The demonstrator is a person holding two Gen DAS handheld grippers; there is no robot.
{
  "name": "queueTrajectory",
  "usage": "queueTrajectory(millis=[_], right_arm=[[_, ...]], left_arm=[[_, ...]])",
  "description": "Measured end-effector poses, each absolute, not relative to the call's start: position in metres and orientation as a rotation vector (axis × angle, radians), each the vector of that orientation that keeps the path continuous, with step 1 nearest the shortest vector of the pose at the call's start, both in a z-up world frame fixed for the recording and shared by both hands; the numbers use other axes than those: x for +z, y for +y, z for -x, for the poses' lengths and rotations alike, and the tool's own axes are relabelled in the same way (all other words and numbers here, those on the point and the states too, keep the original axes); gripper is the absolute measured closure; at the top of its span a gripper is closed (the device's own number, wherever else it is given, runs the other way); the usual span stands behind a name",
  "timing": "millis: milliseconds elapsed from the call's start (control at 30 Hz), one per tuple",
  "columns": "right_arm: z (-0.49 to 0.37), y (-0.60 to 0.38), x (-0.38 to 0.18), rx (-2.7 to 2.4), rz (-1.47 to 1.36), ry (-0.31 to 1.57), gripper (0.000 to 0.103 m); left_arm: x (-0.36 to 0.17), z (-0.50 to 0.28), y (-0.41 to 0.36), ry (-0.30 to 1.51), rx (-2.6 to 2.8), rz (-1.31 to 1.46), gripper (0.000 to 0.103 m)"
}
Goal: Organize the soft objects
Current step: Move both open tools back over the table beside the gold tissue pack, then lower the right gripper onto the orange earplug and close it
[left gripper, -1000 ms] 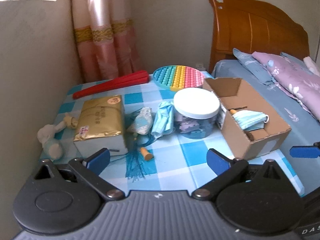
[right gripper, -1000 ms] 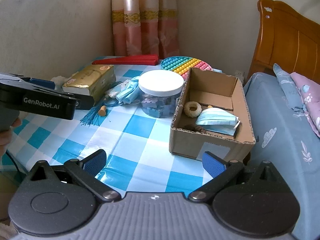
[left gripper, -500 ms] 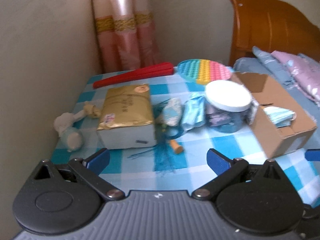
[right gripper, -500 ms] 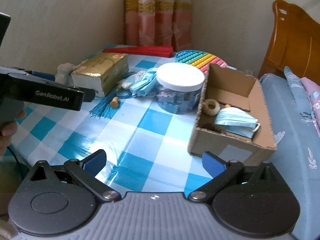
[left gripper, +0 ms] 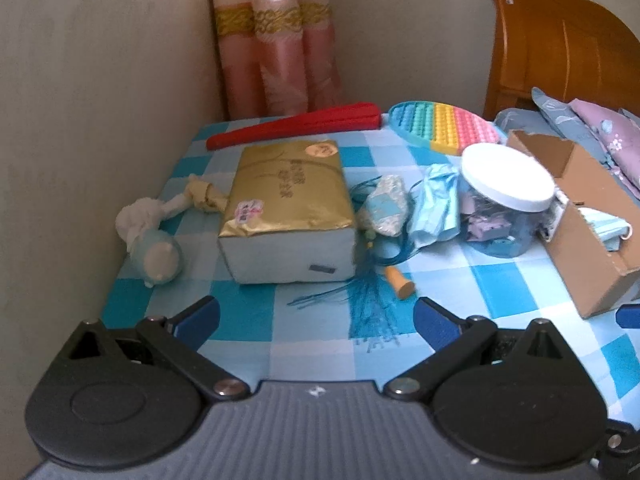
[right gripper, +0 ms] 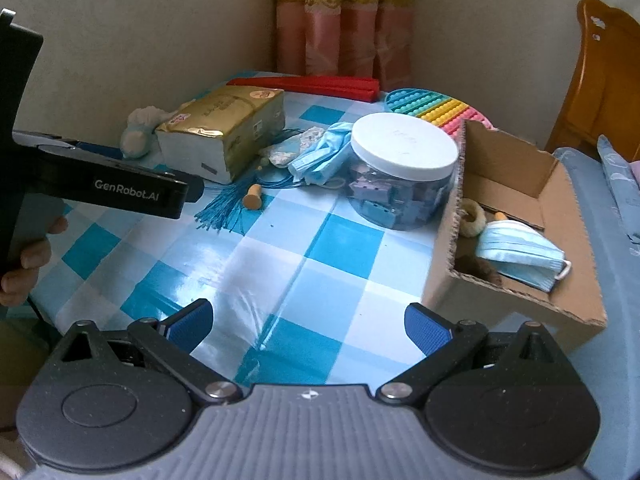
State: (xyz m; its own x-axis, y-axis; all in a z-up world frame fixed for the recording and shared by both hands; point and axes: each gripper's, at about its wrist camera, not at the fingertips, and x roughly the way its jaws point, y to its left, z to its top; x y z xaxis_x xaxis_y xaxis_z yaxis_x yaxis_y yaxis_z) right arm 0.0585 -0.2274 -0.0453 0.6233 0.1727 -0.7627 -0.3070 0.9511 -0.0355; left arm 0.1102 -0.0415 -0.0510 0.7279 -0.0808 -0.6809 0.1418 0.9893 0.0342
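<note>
My left gripper (left gripper: 316, 320) is open and empty, low over the checked table, in front of the gold tissue pack (left gripper: 286, 204). A white rope toy (left gripper: 154, 236) lies left of the pack. A patterned pouch (left gripper: 384, 208) with a blue tassel (left gripper: 368, 308) and a crumpled blue mask (left gripper: 436, 204) lie right of it. My right gripper (right gripper: 308, 324) is open and empty over the table's front. The cardboard box (right gripper: 520, 304) at its right holds a folded blue mask (right gripper: 520, 254) and a cream scrunchie (right gripper: 472, 218).
A clear jar with a white lid (right gripper: 402, 168) stands between the loose mask and the box. A rainbow pop mat (left gripper: 444, 128) and a red folded fan (left gripper: 296, 126) lie at the back. Walls close the left and back; a bed (right gripper: 612, 216) is right.
My left gripper has swung left, so the tissue pack and rope toy are now centred and nearer. My right gripper has also turned left, bringing the box further right in its view.
</note>
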Motion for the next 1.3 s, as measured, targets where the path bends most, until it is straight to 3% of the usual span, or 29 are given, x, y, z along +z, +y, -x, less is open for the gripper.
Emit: queueTrajectory(millis=[467, 633, 800, 1300], right_arm=[[-0.099, -0.186, -0.062, 0.34, 0.172, 0.826, 0.001], [-0.119, -0.175, -0.067, 0.338, 0.185, 0.816, 0.008], [-0.139, -0.17, -0.071, 0.273, 0.195, 0.8, 0.023], [-0.159, -0.16, -0.085, 0.187, 0.26, 0.811, 0.025]], left_arm=[[-0.074, -0.126, 0.007, 0.802, -0.015, -0.032, 0.001], [-0.083, -0.134, 0.022, 0.829, 0.016, 0.0, 0.001], [-0.086, -0.14, 0.03, 0.834, 0.033, 0.016, 0.001], [-0.095, -0.147, 0.039, 0.863, 0.021, 0.049, 0.001]])
